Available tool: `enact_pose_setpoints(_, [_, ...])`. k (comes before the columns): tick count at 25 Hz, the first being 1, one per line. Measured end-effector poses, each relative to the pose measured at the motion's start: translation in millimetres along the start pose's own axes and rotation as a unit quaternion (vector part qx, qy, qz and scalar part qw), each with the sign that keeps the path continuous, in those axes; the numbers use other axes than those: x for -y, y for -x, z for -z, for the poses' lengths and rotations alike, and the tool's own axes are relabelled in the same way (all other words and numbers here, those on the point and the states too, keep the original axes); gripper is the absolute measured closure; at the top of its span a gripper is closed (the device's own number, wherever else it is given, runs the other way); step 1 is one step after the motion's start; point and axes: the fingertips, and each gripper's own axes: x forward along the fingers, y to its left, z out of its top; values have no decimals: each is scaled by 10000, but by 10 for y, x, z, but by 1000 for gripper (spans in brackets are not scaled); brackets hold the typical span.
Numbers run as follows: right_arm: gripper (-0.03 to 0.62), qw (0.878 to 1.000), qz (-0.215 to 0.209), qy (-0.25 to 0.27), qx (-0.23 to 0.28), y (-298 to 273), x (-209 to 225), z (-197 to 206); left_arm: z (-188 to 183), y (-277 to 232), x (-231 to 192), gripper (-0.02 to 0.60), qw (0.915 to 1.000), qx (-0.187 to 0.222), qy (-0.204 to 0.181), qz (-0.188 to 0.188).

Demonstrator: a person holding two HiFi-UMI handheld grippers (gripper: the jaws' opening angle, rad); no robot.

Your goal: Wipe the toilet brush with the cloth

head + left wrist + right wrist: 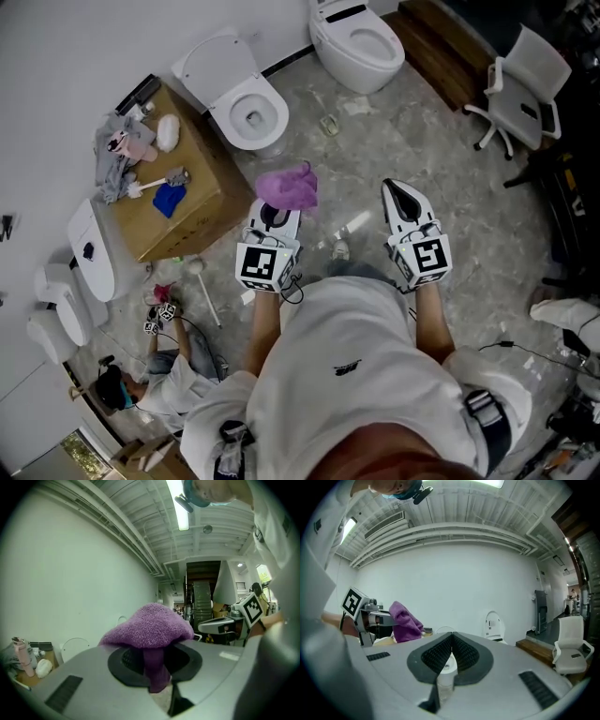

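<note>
While the left gripper [277, 212] has its jaws clenched on a purple cloth [288, 187], which bunches over the pads and hangs down between them in the left gripper view, the right gripper [400, 197] is closed on nothing, its ribbed pads meeting.

Both are held out level over the floor, well apart from the cardboard box [202, 178] at the left. A short white-handled brush [155, 184] lies on that box beside a blue rag [170, 199]. It is small in the head view, so I take it for the toilet brush with some doubt. A longer white stick [207, 298] lies on the floor beside the box.

The step in hand looks like the approach, with no wiping begun. Next, the right gripper's jaws would need to part and take the brush by its handle so the cloth can be drawn along it.
</note>
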Motion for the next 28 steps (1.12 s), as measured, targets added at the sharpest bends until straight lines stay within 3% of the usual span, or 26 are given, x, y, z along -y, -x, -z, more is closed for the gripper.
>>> enact_pose_setpoints(11, [599,9997,-194,128,-56,-716,533,22,9,-807,-374,509,9996,-59,-10,-275])
enact_pose_setpoints(20, [599,9997,-136,80,-169,-1277,854,151,178,-1334,-779,509,9996,-170,58,-236])
enact_pose_setpoints(28, [599,9997,-223,37,-115,-2109,1196,364,493,-2079,-1316,509,9997,-223,53,-25])
